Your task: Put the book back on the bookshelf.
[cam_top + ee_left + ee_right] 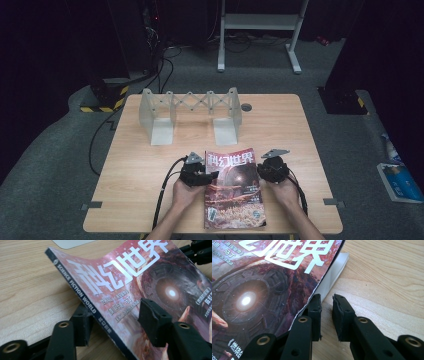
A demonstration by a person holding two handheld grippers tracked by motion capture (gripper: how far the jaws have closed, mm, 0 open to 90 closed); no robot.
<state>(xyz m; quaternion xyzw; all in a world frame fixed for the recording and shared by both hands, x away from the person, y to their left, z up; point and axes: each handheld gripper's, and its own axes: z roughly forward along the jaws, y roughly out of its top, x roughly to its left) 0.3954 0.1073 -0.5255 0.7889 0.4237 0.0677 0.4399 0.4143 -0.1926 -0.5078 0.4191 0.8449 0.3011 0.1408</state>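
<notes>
Only the high view shows the rack [190,116] behind the magazine [232,192].

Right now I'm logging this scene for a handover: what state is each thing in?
Magazine: closed, cover up, spine edge lifted off the table.
Left gripper: open, jaws either side of the spine, not pressing.
Right gripper: open by a narrow gap, nothing between the jaws, at the page edge.
Bookend rack: upright, stretched out, no books in it.
</notes>
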